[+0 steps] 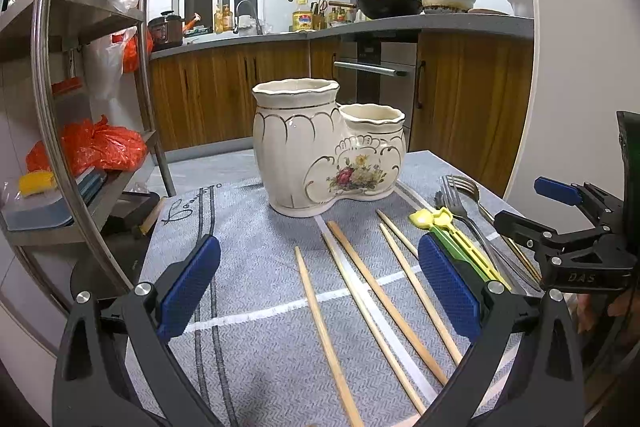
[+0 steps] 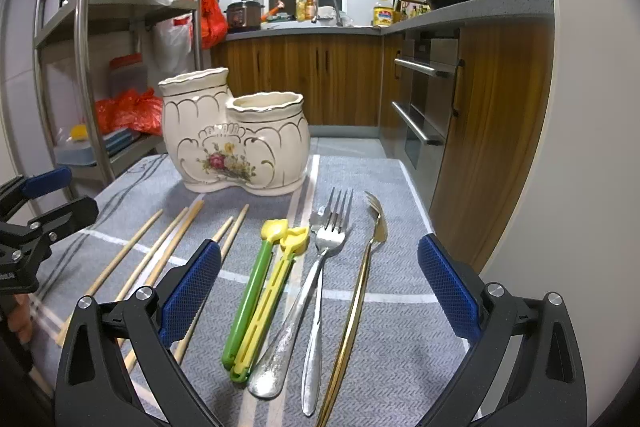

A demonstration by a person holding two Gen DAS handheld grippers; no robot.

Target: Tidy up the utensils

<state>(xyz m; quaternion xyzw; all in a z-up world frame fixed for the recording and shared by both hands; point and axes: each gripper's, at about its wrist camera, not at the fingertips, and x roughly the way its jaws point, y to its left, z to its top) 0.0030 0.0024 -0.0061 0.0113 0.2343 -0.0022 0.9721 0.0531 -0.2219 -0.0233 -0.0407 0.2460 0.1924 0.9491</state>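
Note:
A cream two-pot ceramic holder (image 1: 320, 151) (image 2: 236, 139) with a flower print stands at the far side of a grey cloth. Several wooden chopsticks (image 1: 376, 291) (image 2: 160, 259) lie before it. To their right lie a green and a yellow sealing clip (image 1: 460, 243) (image 2: 264, 291), two steel forks (image 2: 320, 283) and a gold-handled fork (image 2: 356, 299). My left gripper (image 1: 320, 291) hovers open above the chopsticks. My right gripper (image 2: 320, 291) hovers open above the clips and forks. Each gripper shows at the edge of the other's view.
The grey cloth (image 2: 400, 267) covers a small table whose far edge lies just behind the holder. A steel shelf rack (image 1: 80, 75) with orange bags stands to the left. Wooden kitchen cabinets (image 2: 492, 131) and an oven stand to the right and behind.

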